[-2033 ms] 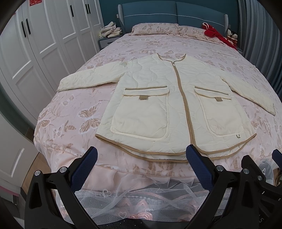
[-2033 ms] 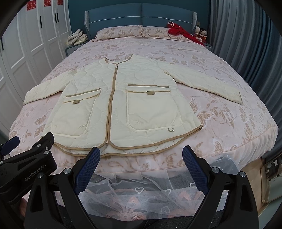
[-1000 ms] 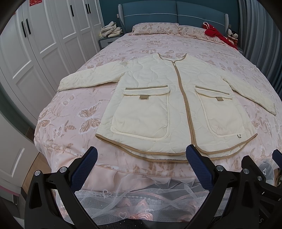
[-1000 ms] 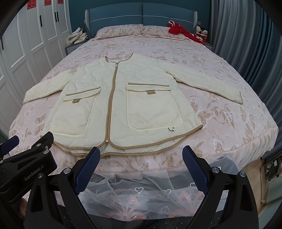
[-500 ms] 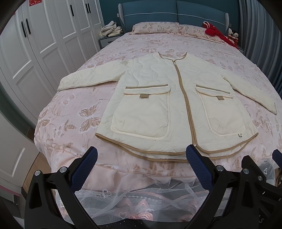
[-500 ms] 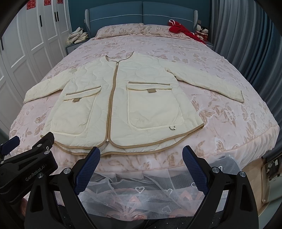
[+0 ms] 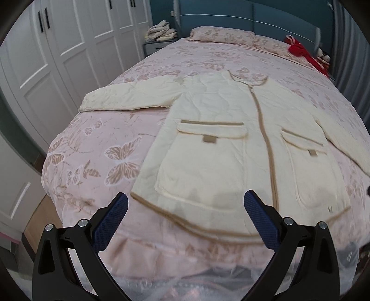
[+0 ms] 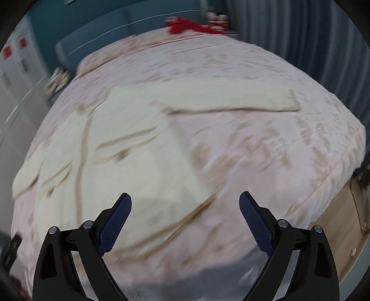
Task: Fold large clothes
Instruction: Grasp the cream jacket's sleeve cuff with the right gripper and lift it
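Two grippers hang over the foot edge of the bed, jaws spread wide and holding nothing: the left gripper point(image 7: 185, 214) and the right gripper point(image 8: 185, 214), each with black frames and blue ribbed pads point(image 7: 109, 222). Below them a sheer lace skirt point(image 7: 185, 277) drapes down from the mattress edge. Just past the foot edge lies the jacket point(image 7: 231, 150), cream, quilted and puffy, spread flat and face up, with tan binding along its curved hem, a tan zip up the middle and two large flap pockets. Its sleeves reach out toward the bed's side edges; the right view, badly blurred, shows one sleeve point(image 8: 231, 99) stretched toward the right edge. The bedspread point(image 7: 104, 143) is pink satin printed with butterflies. Farther off are pillows point(image 7: 219, 37), a red garment point(image 7: 298, 49) near the head corner, a padded teal headboard point(image 7: 254, 20), white panelled wardrobe doors point(image 7: 69, 46) on the left, and grey curtains point(image 8: 312, 34) on the right.
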Action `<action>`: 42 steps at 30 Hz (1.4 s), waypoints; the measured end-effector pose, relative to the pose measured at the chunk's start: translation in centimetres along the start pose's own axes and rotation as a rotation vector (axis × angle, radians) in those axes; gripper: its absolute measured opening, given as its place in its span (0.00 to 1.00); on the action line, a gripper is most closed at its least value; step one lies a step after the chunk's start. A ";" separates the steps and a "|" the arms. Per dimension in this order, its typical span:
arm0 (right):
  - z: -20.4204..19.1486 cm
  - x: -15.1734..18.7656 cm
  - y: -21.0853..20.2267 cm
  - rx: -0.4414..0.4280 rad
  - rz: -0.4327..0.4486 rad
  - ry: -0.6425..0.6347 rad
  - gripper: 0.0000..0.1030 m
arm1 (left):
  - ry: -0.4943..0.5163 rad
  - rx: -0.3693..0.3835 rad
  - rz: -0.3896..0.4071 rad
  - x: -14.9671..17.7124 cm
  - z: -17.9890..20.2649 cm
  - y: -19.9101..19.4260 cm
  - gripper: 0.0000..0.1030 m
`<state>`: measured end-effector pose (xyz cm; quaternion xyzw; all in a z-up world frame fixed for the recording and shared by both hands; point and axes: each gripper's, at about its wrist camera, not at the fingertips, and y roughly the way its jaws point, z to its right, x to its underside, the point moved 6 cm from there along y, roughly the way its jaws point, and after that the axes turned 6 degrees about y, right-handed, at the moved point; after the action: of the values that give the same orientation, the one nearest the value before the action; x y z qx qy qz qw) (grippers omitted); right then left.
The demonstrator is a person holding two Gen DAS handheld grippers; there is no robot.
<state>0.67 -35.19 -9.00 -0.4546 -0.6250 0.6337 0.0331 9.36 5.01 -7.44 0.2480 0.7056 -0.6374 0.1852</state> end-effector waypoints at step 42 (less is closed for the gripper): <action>4.6 -27.3 12.5 -0.221 0.234 0.190 0.12 | -0.029 -0.048 -0.073 -8.0 3.3 12.6 0.95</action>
<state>20.37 -58.06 -5.59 -0.5831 -0.6278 0.5147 -0.0322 23.07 1.61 -13.37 0.2081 0.7266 -0.6301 0.1780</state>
